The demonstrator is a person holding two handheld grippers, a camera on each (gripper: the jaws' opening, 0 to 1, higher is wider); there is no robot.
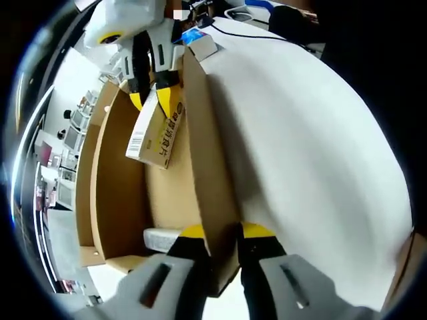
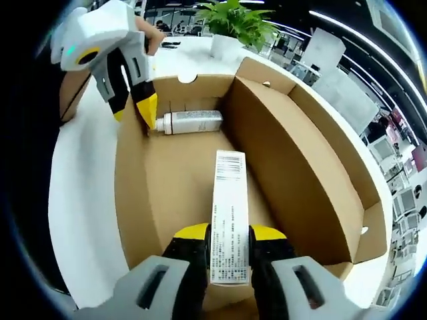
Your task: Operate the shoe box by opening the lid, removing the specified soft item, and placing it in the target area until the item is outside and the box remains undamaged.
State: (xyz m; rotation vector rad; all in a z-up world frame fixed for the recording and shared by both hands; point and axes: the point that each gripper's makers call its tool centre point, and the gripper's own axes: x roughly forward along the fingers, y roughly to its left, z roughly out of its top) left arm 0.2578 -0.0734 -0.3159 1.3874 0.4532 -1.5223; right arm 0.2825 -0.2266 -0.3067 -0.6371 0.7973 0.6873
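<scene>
The shoe box (image 2: 200, 180) stands open on the white worktop (image 1: 313, 133), its lid folded back along the far long side. In the right gripper view, the right gripper (image 2: 229, 241) is inside the box near one short end, its yellow-tipped jaws closed on a long, narrow white carton (image 2: 229, 213) printed with a barcode and fine text. The carton is held lifted, its free end pointing along the box floor toward the opposite end. At that far end a white and silver bottle (image 2: 189, 122) lies on its side against the short wall.

The same view shows the left gripper (image 2: 133, 107) at the far corner of the box, its jaws straddling the long side wall just beside the bottle's cap. A potted green plant (image 2: 230, 27) stands on the worktop beyond the box.

The left gripper view looks along that long wall from the other end: the left gripper (image 1: 220, 233) has one jaw on each side of the cardboard wall, pinching it. From here the carton's other face shows, yellow and white with a barcode, hanging tilted from the right gripper above the box interior. The bottle appears as a pale shape just beside the inner left jaw. A small blue and white box (image 1: 200, 41) sits on the worktop by the far corner, with a dark cable beyond it.
</scene>
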